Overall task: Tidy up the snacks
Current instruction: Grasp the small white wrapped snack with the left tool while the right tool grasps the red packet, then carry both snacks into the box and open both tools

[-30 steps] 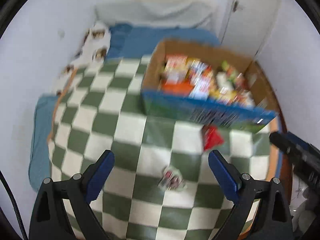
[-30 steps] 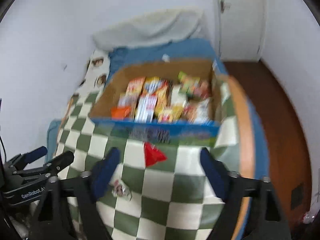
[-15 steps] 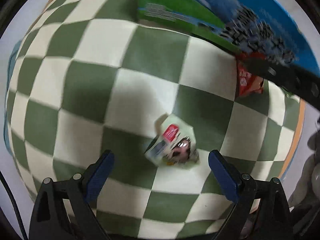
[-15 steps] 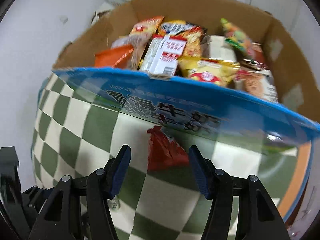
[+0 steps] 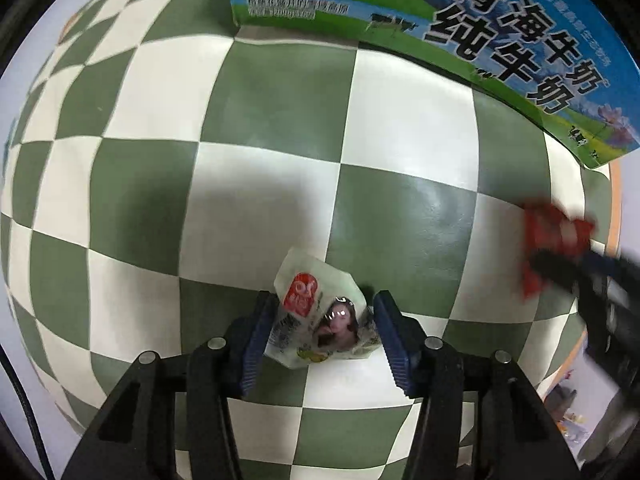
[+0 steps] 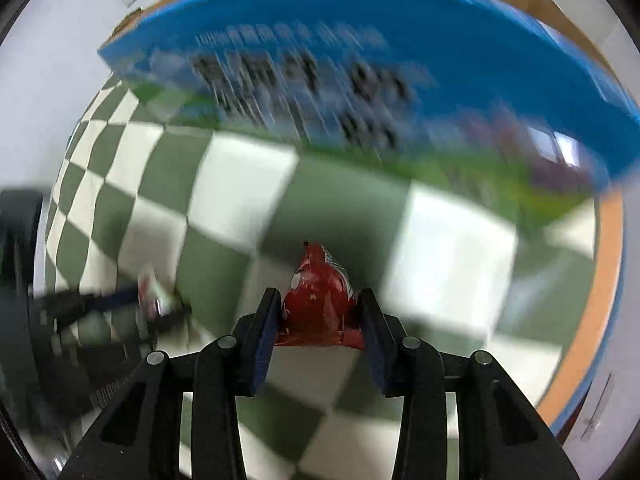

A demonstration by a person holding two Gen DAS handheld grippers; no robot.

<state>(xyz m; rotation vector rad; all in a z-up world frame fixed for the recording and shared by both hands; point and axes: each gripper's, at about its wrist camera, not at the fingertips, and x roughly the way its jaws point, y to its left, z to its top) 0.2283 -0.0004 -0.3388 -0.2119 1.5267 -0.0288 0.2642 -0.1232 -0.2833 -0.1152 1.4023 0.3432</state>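
Note:
A white snack packet (image 5: 316,320) with a red round label lies on the green and white checked tablecloth (image 5: 260,100). My left gripper (image 5: 322,300) points straight down over it; its jaws are closing and both blue pads touch the packet's sides. My right gripper (image 6: 319,296) is shut on a red snack packet (image 6: 318,308), which stands pinched between its pads. In the left wrist view the red packet (image 5: 554,236) shows blurred at the right with a black finger (image 5: 568,268) on it.
A cardboard box with a blue and green printed front wall (image 5: 400,20) stands just behind both packets, also seen blurred in the right wrist view (image 6: 360,60). The table's orange rim (image 6: 600,300) curves along the right. Bare checked cloth stretches to the left.
Both grippers have dropped down to the cloth. The left jaws came together around the white packet, and the right jaws have shut on the red packet.

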